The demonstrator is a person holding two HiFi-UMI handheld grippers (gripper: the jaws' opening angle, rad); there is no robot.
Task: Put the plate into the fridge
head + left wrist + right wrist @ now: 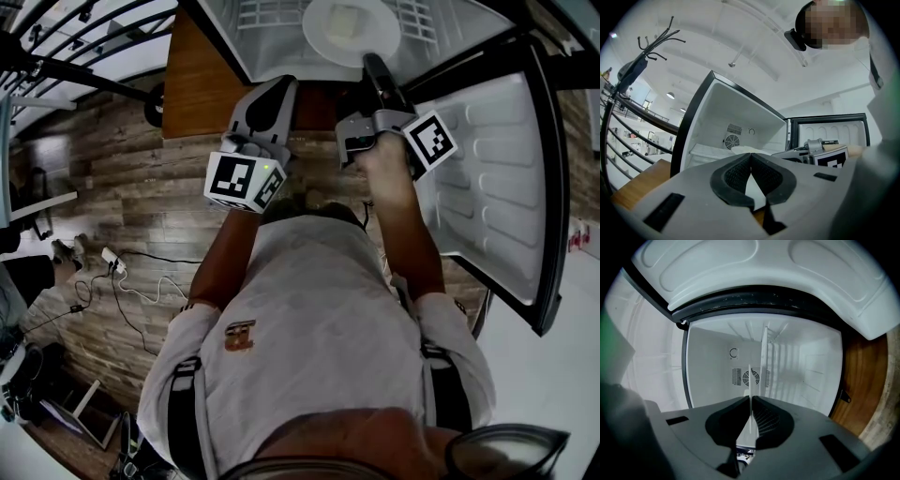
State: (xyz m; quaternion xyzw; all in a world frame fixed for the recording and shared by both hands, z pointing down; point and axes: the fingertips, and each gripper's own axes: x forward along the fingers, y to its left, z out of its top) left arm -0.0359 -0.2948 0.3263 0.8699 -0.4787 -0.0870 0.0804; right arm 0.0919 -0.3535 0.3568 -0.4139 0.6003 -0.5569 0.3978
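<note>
Right tongs point(751, 400) on plate point(323, 42) rim

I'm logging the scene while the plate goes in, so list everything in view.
plate: one, white, inside the open fridge over its wire shelf
fridge: one, white inside with a dark frame, ahead of the person
fridge door: one, white liner, swung open at the right
wooden top: one, brown, left of the fridge
floor: one, wood planks, below
cables: several, black and white, on the floor at the left
left gripper: one, grey, jaws together on nothing, before the fridge
right gripper: one, grey, jaws shut on the plate's rim
</note>
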